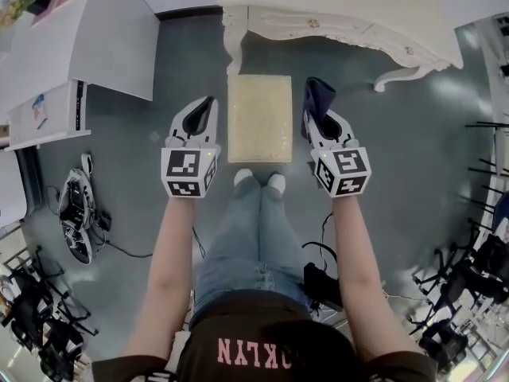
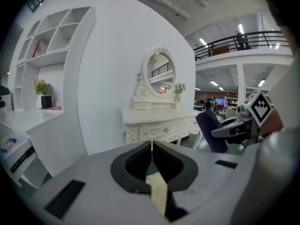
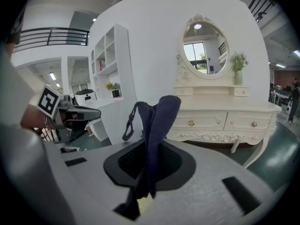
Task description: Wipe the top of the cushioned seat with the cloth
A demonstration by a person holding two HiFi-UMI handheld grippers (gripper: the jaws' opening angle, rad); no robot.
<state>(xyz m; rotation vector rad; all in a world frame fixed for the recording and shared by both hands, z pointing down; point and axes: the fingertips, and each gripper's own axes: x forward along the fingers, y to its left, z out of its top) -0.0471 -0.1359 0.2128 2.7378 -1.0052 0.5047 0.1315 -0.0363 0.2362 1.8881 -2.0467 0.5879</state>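
The cushioned seat (image 1: 260, 118), a cream rectangular pad, stands on the grey floor (image 1: 398, 142) at 12 o'clock from the person's white shoes (image 1: 260, 181), with a white dressing table (image 1: 334, 10) at its own 12 o'clock. The right gripper (image 1: 316, 111) is held at 3 o'clock of the seat, its jaws clamped on a dark blue cloth (image 1: 319, 94). In the right gripper view the cloth stands up in folds out of the jaws, and a loose end droops below them. In the head view the cloth shows just off the seat's right edge, not over the cushion. The left gripper (image 1: 206, 107) is held at 9 o'clock of the seat, its jaws pressed together with nothing between them. Both grippers point toward the dressing table.
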